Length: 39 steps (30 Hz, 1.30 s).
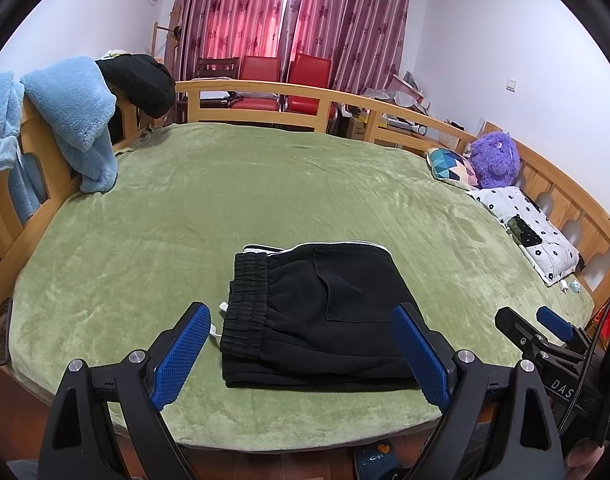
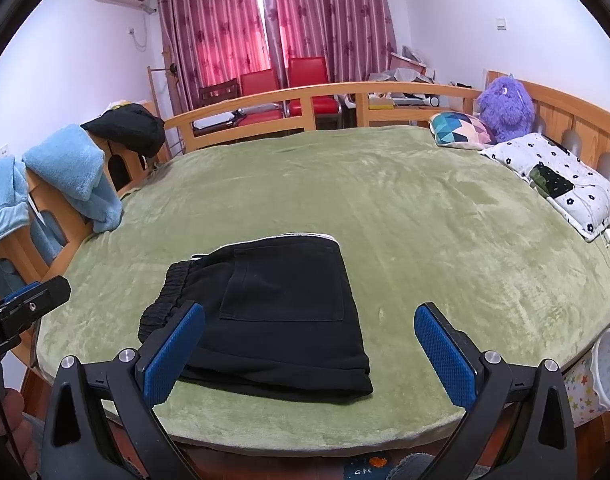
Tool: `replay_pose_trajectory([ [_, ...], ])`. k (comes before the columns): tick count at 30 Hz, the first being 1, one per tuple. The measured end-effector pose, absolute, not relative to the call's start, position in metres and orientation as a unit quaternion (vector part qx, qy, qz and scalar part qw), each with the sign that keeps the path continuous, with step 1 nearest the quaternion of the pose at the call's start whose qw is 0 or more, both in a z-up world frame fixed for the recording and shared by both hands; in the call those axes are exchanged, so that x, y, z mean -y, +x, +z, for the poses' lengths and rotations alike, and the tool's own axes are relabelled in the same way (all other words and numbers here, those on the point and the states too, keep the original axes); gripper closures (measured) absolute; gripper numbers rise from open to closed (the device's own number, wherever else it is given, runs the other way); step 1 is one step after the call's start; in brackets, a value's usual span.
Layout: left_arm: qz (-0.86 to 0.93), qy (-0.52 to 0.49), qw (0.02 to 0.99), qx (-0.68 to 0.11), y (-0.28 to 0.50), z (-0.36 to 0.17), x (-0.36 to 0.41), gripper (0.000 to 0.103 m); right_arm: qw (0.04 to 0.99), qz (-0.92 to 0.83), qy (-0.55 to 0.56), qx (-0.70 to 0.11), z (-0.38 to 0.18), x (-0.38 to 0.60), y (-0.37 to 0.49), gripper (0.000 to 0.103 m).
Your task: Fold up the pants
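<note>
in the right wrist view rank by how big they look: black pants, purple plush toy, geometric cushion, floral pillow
1. black pants, though nearest the camera
2. floral pillow
3. purple plush toy and geometric cushion look alike

Your black pants (image 1: 321, 316) lie folded into a compact, squarish stack near the front edge of the green bedspread (image 1: 265, 184). The gathered elastic waistband (image 1: 245, 304) faces left, a patch pocket (image 2: 283, 284) sits on top, and a thin white stripe (image 2: 305, 236) edges the far side.
</note>
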<state>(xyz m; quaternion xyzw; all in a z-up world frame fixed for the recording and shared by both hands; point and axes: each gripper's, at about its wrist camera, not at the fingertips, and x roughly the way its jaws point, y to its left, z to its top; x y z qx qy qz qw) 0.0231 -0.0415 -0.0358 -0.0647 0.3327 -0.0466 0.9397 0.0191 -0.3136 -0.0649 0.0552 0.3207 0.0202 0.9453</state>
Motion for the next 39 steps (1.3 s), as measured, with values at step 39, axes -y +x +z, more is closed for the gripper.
replay_pose_trajectory([
  [39,-0.044,-0.064,0.940,-0.331,0.0224,-0.0347,0.0462,0.011,0.945,0.023,0.052,-0.322,-0.0635,0.3168,0.0218,0.000],
])
